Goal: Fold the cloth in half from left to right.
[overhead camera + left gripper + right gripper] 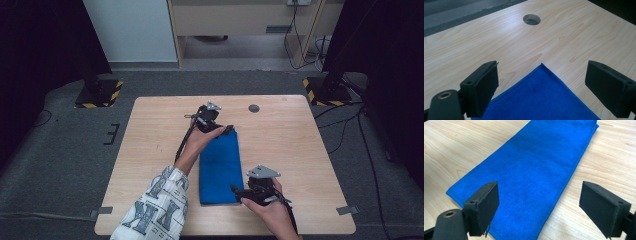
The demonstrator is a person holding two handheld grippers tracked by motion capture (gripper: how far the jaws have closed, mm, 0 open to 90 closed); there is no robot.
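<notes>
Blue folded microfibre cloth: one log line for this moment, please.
blue folded microfibre cloth flat on wooden table | left claw open at far corner | right claw open at near end

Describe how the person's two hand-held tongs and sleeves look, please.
Both tongs, left and right, are black, each with a grey three-cornered plate on top and a black cable trailing back. Up close, the jaws are flat rectangular black pads. The left sleeve is white with large grey letters. The right forearm is bare.
</notes>
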